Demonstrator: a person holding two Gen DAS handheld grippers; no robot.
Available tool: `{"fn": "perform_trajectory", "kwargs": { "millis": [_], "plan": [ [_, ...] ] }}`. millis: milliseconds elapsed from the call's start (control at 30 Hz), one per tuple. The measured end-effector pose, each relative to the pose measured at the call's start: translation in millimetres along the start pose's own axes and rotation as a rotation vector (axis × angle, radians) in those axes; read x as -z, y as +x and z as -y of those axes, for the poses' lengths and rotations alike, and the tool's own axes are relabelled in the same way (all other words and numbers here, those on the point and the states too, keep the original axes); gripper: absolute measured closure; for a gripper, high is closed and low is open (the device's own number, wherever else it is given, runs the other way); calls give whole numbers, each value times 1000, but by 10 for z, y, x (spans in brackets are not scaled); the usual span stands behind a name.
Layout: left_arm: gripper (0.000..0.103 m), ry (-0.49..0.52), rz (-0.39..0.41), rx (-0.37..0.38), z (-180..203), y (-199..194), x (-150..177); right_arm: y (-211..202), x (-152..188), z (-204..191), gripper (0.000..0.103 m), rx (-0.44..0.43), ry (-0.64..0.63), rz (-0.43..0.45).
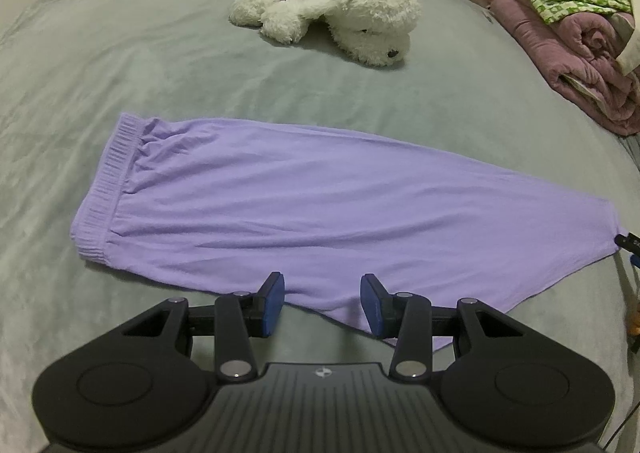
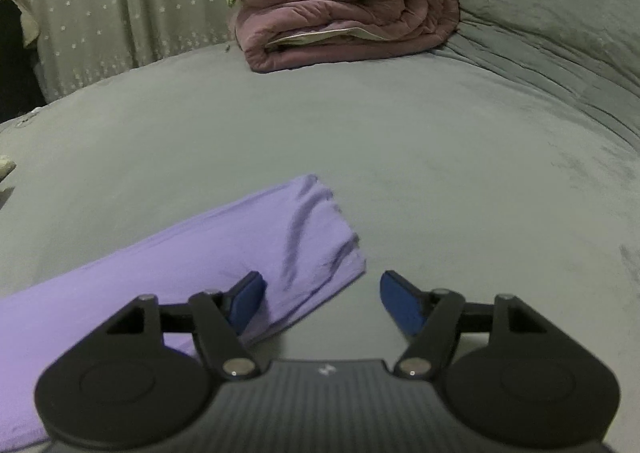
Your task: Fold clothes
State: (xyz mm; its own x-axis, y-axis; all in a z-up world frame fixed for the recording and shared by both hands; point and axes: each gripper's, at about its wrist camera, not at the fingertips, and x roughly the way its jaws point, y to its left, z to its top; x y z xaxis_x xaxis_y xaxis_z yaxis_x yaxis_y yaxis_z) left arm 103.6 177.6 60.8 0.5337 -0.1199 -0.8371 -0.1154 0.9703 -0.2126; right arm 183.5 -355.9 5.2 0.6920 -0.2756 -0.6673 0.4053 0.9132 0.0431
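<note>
In the left wrist view the purple trousers (image 1: 280,205) lie flat, folded lengthwise, on the grey bed (image 1: 160,73); the left gripper (image 1: 322,305) stands with pads apart over their near edge, clamping nothing. In the right wrist view the right gripper (image 2: 322,303) is apart over the leg hem (image 2: 320,237). Thin, limp and light, the cloth should be pinched through both layers at hem corners or the waistband (image 1: 108,181).

Two wrist cameras, low over the bed (image 1: 160,65)

Each looks forward and downward along its hand-held gripper, close above; both share the lilac trousers (image 1: 280,205) and folded quilt (image 2: 344,13).
</note>
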Motion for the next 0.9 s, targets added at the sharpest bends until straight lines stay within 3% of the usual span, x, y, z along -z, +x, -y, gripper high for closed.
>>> {"fn": "perform_trajectory", "kwargs": {
  "millis": [133, 433, 633, 900],
  "plan": [
    [62, 4, -2, -4, 23, 2, 2, 0, 2, 183, 36, 21, 59, 2],
    [62, 8, -4, -9, 32, 9, -3, -10, 38, 252, 30, 22, 62, 9],
    [62, 11, -5, -8, 37, 19, -8, -41, 39, 341, 31, -34, 153, 14],
    [62, 5, 1, -21, 50, 32, -4, -66, 19, 641, 40, -128, 297, 16]
  ]
}}
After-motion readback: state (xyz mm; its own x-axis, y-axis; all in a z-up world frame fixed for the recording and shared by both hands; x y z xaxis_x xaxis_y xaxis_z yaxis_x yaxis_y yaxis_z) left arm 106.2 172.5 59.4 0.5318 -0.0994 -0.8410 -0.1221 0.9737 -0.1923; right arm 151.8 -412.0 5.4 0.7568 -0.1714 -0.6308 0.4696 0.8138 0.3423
